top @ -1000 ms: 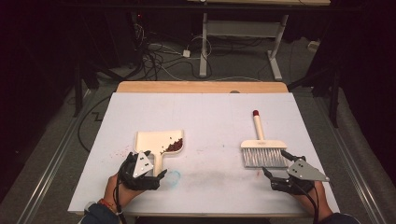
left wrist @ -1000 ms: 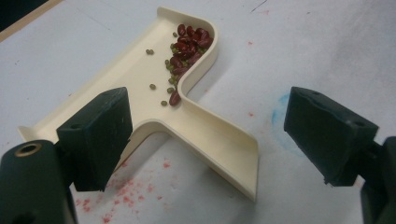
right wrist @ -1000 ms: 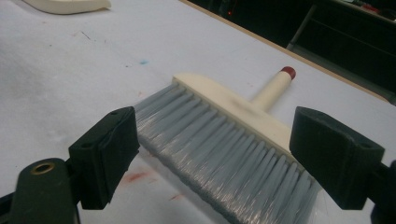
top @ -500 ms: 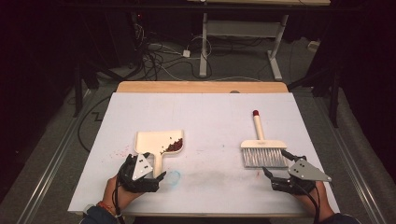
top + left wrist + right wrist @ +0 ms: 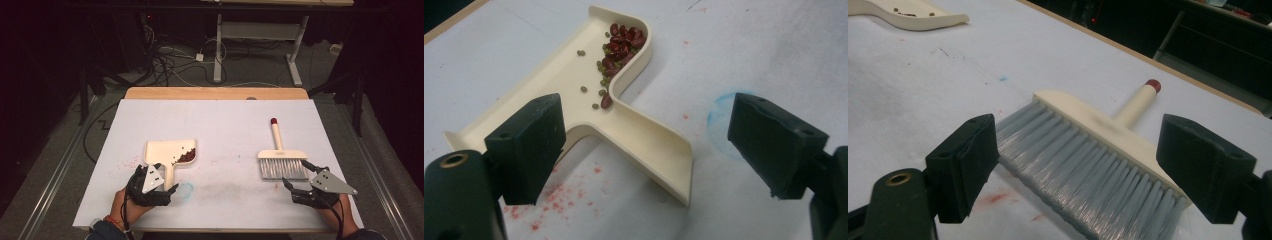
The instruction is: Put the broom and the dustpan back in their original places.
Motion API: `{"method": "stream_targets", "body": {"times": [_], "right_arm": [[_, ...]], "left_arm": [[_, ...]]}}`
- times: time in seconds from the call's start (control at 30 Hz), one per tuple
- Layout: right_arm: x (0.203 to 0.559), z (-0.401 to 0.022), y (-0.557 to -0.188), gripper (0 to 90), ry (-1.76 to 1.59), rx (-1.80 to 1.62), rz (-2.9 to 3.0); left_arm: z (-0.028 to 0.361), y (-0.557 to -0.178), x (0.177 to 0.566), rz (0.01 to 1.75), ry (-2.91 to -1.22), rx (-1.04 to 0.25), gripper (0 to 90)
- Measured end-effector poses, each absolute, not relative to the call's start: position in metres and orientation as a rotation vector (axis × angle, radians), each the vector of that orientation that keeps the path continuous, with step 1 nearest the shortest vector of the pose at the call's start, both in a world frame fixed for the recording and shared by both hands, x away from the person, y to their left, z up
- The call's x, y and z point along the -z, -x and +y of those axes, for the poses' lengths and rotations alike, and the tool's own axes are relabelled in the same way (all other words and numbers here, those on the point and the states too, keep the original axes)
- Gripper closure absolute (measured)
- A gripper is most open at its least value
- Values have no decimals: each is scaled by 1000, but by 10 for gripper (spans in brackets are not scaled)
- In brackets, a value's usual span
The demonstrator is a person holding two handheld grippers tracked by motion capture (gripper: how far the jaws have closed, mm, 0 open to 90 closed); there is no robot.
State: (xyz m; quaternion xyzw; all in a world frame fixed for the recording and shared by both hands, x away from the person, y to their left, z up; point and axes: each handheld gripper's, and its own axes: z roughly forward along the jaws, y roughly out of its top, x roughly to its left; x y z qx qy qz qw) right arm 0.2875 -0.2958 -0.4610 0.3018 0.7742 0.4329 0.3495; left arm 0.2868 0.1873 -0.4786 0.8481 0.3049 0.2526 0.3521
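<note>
From the high view I have the dustpan (image 5: 170, 152) lying in the near-left part of the counter (image 5: 225, 120), its handle running straight back toward the near edge and ending just ahead of my left claw (image 5: 172, 189). The brush (image 5: 281, 159) lies toward the near-right corner, handle pointing at the far edge, bristles facing my right claw (image 5: 295, 176). Each claw is the nearer one to its own tool.

In the left gripper view my left claw (image 5: 649, 145) is released, jaws spread wide and holding nothing. The dustpan's (image 5: 589, 95) handle lies between them but slants: its end sits low and right of centre, the pan with its red and green beans (image 5: 616, 50) up and left. I judge the claw needs a twist to square with that axis.

In the right gripper view my right claw (image 5: 1078, 170) is also spread and empty. The brush (image 5: 1093, 165) lies crosswise, bristles between the jaws, its handle pointing up and away to the right, so I judge I must reach past the head to grip it.
</note>
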Motion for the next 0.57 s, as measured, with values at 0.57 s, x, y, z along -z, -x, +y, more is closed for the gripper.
{"method": "stream_targets", "body": {"times": [0.57], "right_arm": [[460, -297, -289, 214, -787, -1142, 2001]], "left_arm": [[188, -288, 478, 804, -2197, -668, 152]]}}
